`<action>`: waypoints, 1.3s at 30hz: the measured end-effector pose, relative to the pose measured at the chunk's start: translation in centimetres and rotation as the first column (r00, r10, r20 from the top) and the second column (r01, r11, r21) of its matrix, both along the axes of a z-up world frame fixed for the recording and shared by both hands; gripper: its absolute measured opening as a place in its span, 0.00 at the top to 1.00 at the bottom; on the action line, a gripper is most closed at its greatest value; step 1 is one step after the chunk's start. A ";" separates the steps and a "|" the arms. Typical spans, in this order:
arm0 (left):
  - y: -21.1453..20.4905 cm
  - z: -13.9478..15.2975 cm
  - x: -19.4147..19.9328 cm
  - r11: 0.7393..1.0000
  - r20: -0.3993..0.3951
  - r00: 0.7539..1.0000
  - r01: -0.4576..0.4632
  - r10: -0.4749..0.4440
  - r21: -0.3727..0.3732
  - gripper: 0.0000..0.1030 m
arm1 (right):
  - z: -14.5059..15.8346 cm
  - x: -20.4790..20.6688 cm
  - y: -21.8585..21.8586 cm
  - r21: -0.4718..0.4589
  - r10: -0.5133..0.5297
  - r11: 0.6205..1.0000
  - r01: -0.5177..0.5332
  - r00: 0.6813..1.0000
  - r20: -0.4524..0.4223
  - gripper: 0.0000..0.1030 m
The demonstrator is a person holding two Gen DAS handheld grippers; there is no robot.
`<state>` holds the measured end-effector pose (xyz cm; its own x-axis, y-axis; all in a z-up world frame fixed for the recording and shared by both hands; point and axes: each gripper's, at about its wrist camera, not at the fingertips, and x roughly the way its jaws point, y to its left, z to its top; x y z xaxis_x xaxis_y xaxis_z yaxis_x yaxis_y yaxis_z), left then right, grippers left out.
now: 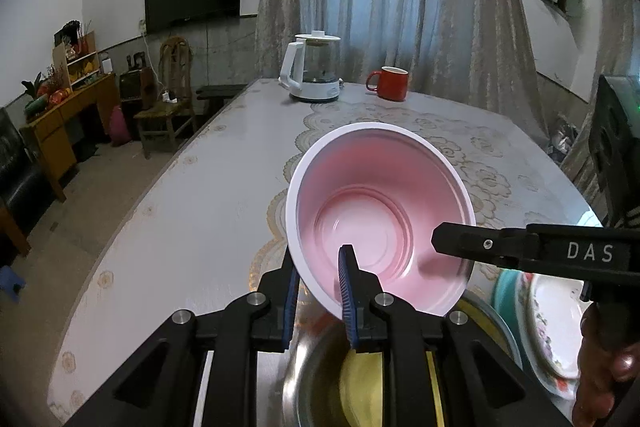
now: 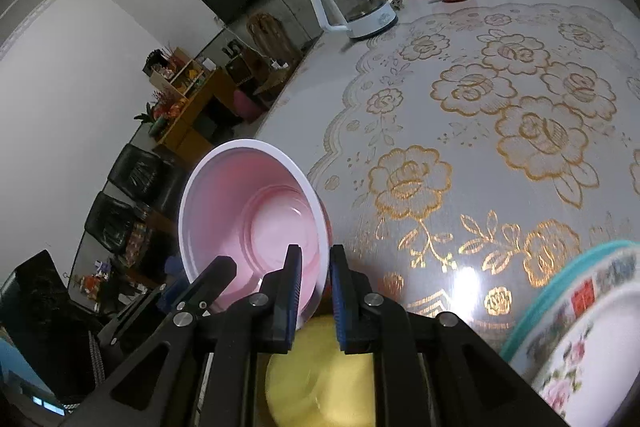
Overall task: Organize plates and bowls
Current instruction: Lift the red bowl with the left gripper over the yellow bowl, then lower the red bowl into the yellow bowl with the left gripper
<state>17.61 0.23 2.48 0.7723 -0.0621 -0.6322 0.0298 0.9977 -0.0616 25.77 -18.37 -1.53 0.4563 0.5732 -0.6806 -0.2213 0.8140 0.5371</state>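
1. Left wrist view: the left hand-held gripper [image 1: 318, 291] is closed on the near rim of the pink bowl [image 1: 380, 219], one blue-padded finger inside the wall and the other outside. The bowl is tilted, its opening facing the camera, raised above the bench [image 1: 180, 227].
2. Below the pink bowl sits a steel bowl [image 1: 312, 379] with a yellow dish [image 1: 360, 387] inside it.
3. To the right of the pink bowl the right hand-held gripper [image 1: 444, 241] reaches to the bowl's right rim; whether it is clamped cannot be told here. Under it lies a floral plate [image 1: 556, 327] with a teal edge.
4. Beyond the pink bowl, at the far end of the bench, stand a white kettle [image 1: 314, 69] and a red mug [image 1: 390, 83].
5. Right wrist view: the right hand-held gripper [image 2: 316, 291] is nearly closed, pinching the pink bowl's [image 2: 256, 219] white rim between its fingers. The left hand-held gripper [image 2: 216, 269] meets the bowl's lower left rim.
6. Under the pink bowl is the blurred yellow dish [image 2: 316, 379]; well to its right lies the floral plate [image 2: 588, 339] on the bench [image 2: 500, 207].
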 end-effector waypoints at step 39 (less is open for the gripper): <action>-1.8 -3.4 -7.9 0.996 -0.071 0.995 0.060 -0.065 -0.063 0.81 | -3.2 -9.6 -2.8 -0.011 -0.048 0.999 0.047 0.996 -0.081 0.85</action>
<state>9.68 -1.57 -0.88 0.7175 -0.1488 -0.6804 0.0850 0.9883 -0.1265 16.17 -21.12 -4.77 0.4259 0.5457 -0.7217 -0.1380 0.8275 0.5442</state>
